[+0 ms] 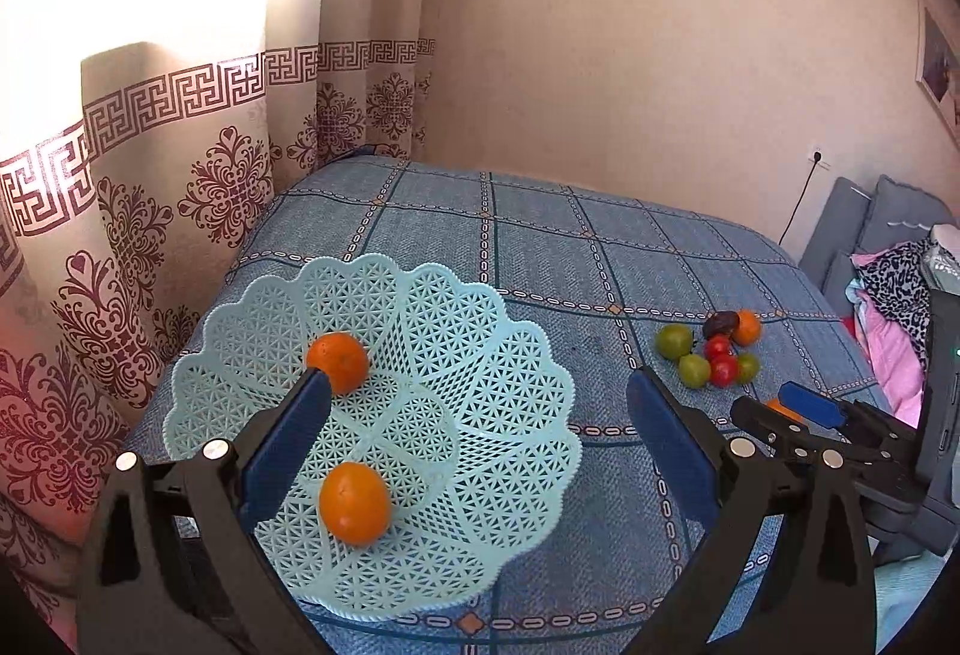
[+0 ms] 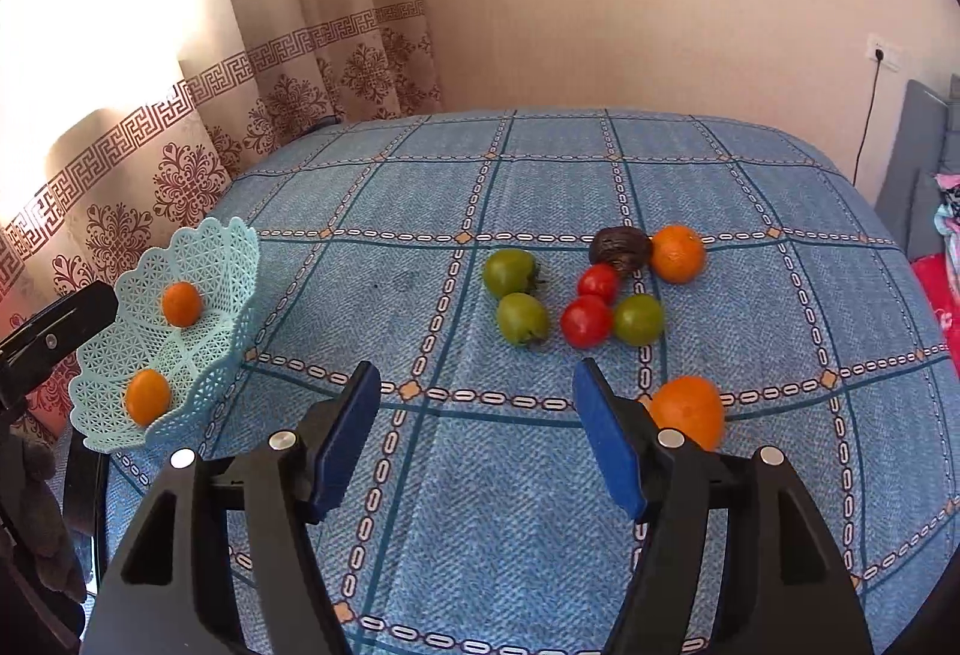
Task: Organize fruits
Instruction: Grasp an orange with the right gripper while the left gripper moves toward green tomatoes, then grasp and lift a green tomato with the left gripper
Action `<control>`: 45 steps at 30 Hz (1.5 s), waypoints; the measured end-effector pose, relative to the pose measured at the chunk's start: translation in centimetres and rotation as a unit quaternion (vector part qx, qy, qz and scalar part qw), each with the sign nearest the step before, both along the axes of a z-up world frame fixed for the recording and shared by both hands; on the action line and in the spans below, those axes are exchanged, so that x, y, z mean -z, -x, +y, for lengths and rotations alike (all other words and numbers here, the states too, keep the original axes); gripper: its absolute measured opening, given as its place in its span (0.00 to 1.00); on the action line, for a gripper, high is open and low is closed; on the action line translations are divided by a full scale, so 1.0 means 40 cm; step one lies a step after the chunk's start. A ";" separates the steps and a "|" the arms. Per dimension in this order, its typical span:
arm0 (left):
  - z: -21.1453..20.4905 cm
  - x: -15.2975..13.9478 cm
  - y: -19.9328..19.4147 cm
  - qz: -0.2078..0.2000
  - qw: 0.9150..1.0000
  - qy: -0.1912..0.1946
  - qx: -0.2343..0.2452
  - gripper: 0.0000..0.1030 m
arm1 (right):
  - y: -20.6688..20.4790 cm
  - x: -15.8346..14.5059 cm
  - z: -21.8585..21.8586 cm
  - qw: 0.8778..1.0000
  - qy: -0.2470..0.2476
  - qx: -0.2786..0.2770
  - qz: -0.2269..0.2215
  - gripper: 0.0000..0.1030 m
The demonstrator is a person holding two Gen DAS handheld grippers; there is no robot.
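Two glossy oranges point(image 1: 353, 502) sit in a scalloped (lattice-plastic) basket point(image 1: 510, 415).

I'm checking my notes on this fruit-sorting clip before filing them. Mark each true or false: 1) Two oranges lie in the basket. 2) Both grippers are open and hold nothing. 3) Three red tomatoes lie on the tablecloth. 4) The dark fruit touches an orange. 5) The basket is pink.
1) True: two oranges lie in the basket.
2) True: the left gripper and right gripper have jaws spread, nothing between.
3) False: two red tomatoes and three green ones lie on the tablecloth.
4) True: the dark fruit rests against an orange.
5) False: it is pale mint-blue.
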State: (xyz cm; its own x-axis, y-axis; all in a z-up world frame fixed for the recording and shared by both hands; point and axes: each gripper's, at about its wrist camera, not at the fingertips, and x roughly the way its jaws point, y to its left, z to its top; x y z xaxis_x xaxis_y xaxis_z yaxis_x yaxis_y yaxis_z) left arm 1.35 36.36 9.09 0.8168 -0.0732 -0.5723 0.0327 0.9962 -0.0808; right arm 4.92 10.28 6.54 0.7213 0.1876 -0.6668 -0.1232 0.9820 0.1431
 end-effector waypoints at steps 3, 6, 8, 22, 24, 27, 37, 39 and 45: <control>-0.033 0.005 -0.004 0.005 1.000 -0.007 0.014 0.97 | 0.007 0.012 -0.045 1.000 0.006 0.016 0.003 0.65; -0.063 0.004 -0.005 0.005 1.000 -0.017 0.025 0.97 | 0.015 0.024 -0.083 0.999 0.016 0.031 0.004 0.65; -0.084 0.003 -0.006 0.006 0.999 -0.020 0.032 0.97 | 0.018 0.029 -0.103 0.999 0.023 0.038 0.003 0.65; -0.230 0.021 -0.042 0.026 0.996 -0.034 0.081 0.97 | -0.011 0.076 -0.212 0.996 0.050 0.070 0.017 0.65; -0.250 0.030 -0.055 0.033 0.995 -0.037 0.086 0.97 | -0.027 0.087 -0.215 0.996 0.054 0.069 0.021 0.65; -0.281 0.045 -0.077 0.041 0.994 -0.046 0.090 0.97 | -0.047 0.099 -0.221 0.997 0.045 0.060 0.027 0.65; -0.366 0.095 -0.149 0.050 0.991 -0.090 0.090 0.97 | -0.074 0.131 -0.211 0.998 0.022 0.025 0.047 0.65; -0.379 0.104 -0.158 0.052 0.990 -0.095 0.092 0.97 | -0.076 0.135 -0.211 0.998 0.018 0.020 0.052 0.61; -0.421 0.130 -0.185 0.053 0.986 -0.123 0.103 0.97 | -0.076 0.136 -0.216 0.998 0.009 0.017 0.054 0.37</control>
State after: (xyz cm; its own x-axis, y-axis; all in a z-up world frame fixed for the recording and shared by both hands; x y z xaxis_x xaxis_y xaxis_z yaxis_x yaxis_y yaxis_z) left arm 8.75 19.54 3.89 0.7336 -0.0788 -0.6750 0.2403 0.9592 0.1492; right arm 7.97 1.66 1.09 0.6507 0.1513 -0.7441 -0.0742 0.9879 0.1360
